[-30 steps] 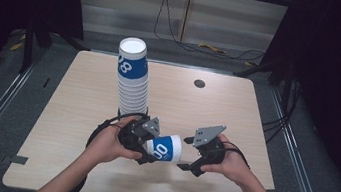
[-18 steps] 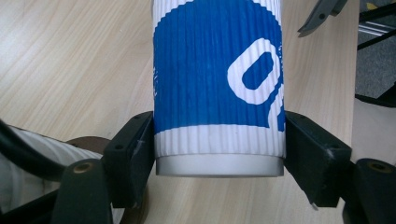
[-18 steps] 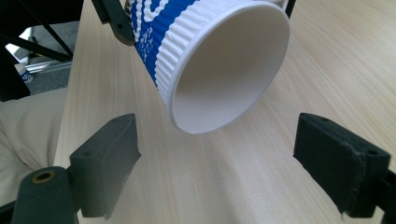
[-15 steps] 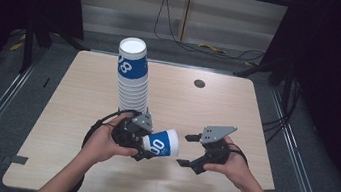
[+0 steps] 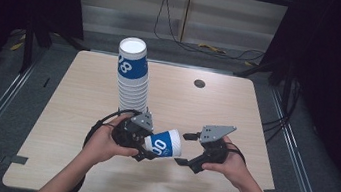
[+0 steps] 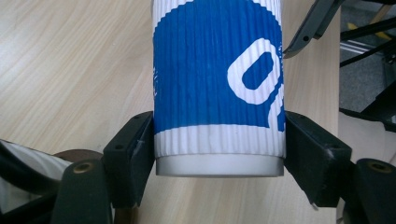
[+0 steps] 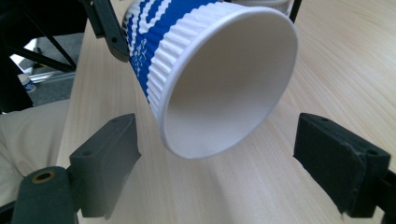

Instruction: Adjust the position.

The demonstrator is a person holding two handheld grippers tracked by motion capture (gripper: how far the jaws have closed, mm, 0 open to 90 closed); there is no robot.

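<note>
While the pale wood-grain counter [image 5: 80,113] carries little besides a tall stack of blue-and-white ribbed paper cups [image 5: 133,78] near its middle and a small dark round disc [image 5: 199,83] toward its far edge, a single blue-and-white ribbed paper cup [image 5: 164,144] hangs on its side just above the near part of the surface. The left gripper [image 5: 144,145] is clenched on this cup's narrow base, one black jaw pressed to each side of it, as the left gripper view shows [image 6: 218,116]. The cup's open mouth faces the right gripper [image 5: 186,148], whose jaws stand spread wide, released, holding nothing; in the right gripper view the white rim [image 7: 224,79] sits between and beyond the two pads without touching either. The single cup lies just in front of the foot of the stack. Around the counter the room is dark: black drapes on both sides, a grey floor with metal rails along the left and right, cables trailing across the floor behind, and a light panelled wall at the back
</note>
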